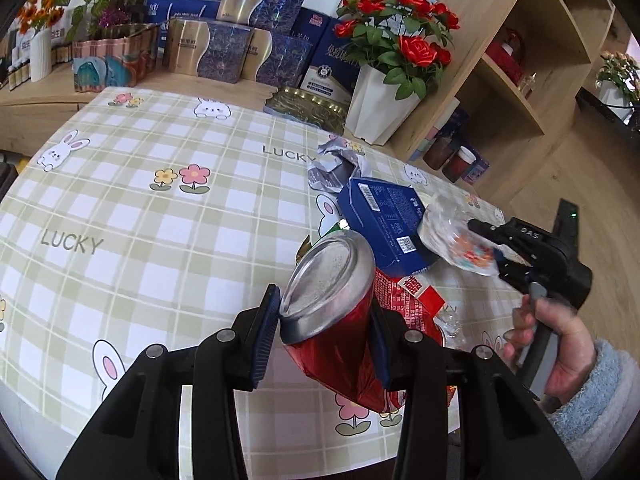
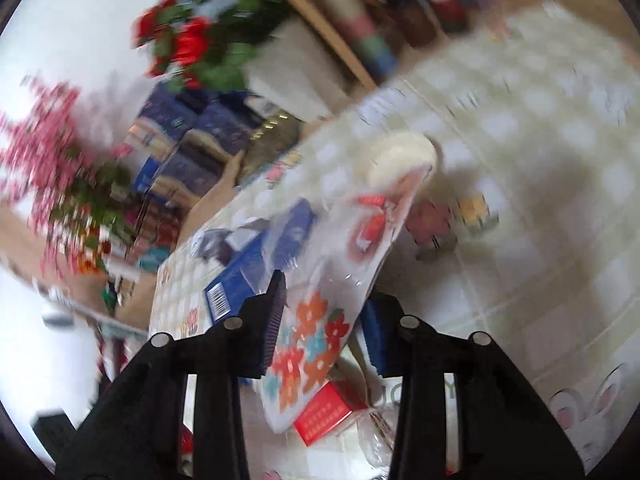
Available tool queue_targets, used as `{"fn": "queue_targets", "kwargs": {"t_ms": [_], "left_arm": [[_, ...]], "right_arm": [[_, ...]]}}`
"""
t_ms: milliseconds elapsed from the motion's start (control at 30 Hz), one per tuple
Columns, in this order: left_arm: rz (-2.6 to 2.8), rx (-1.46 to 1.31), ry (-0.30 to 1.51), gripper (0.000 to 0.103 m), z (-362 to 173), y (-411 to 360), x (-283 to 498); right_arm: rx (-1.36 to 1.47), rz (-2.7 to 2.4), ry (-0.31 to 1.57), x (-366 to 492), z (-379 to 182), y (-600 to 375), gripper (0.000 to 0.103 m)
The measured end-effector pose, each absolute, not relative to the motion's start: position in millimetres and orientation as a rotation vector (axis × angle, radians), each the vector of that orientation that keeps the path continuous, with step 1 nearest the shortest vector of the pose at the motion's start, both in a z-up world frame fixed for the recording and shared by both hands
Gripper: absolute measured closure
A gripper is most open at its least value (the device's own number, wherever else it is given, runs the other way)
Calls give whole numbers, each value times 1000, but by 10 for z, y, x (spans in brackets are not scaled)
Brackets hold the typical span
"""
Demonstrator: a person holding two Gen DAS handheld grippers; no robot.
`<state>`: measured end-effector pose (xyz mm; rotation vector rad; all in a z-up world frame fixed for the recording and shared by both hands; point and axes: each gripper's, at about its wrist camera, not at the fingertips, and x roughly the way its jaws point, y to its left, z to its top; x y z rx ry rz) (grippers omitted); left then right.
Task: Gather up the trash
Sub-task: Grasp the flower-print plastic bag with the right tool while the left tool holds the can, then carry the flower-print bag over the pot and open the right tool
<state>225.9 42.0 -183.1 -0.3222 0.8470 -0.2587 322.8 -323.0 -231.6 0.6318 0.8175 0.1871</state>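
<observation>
Left wrist view: both grippers loaded above the checked tablecloth [image 1: 168, 216].

Beyond and right of the left gripper [image 1: 324, 340] lies the remaining trash, a blue carton [image 1: 384, 216] nearest, long axis running away; the right gripper [image 1: 498, 254] is closer to it. Left pads clamp a crushed red can [image 1: 332, 312], base forward. Right pads pinch a flowered clear cup [image 2: 320, 320].

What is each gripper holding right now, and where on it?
Left gripper clamps the crushed red can across its sides near the silver end. Right gripper pinches the clear flower-printed plastic cup at its printed end.
</observation>
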Motion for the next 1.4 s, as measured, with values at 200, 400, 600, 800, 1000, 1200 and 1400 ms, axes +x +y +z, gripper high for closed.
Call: {"fn": "queue_targets", "kwargs": {"t_ms": [200,400,600,800,1000,1200,1400], "left_arm": [[-265,-326,840,63,-1745,430,2115],[-274,-327,822,63,-1647,470,1929],[-278,-327,803,63,-1502,555,1695],[-287,-297,789,63,-1351,631,1365],[-293,-277,778,63,-1289,727,982],[-309,-238,799,63,-1369,695,712],[-329,-252,833,63,-1521,603,641]], "right_arm": [[451,229,822,3069,-2112,-3066,73],[397,247,813,2856,-1969,-3009,73],[333,307,788,2503,-1707,-2880,73],[298,428,797,1890,-1501,-2684,73],[279,528,884,1228,-1653,-2514,73],[169,603,1060,810,-2105,-2349,73],[180,572,1272,737,-2787,-2268,73]]}}
